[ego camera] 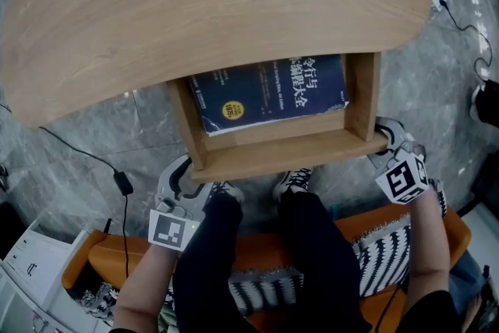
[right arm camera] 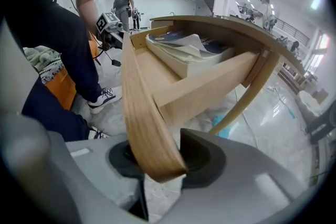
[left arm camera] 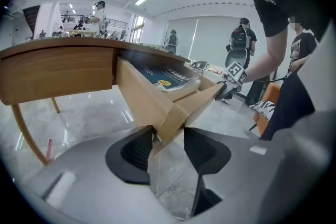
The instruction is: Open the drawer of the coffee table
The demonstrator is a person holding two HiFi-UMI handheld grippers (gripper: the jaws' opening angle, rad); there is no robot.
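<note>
Drawer (ego camera: pixel 288 153) partly out, book (ego camera: pixel 269 93) showing. Left hand-held gripper (left arm camera: pixel 167 145) and right hand-held gripper (right arm camera: pixel 157 161) clamp its front corners. Next: you pull straight, evenly.

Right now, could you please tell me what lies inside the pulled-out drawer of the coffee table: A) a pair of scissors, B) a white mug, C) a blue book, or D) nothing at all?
C: the head view shows a blue book lying flat inside the drawer, with its cover facing up.
</note>
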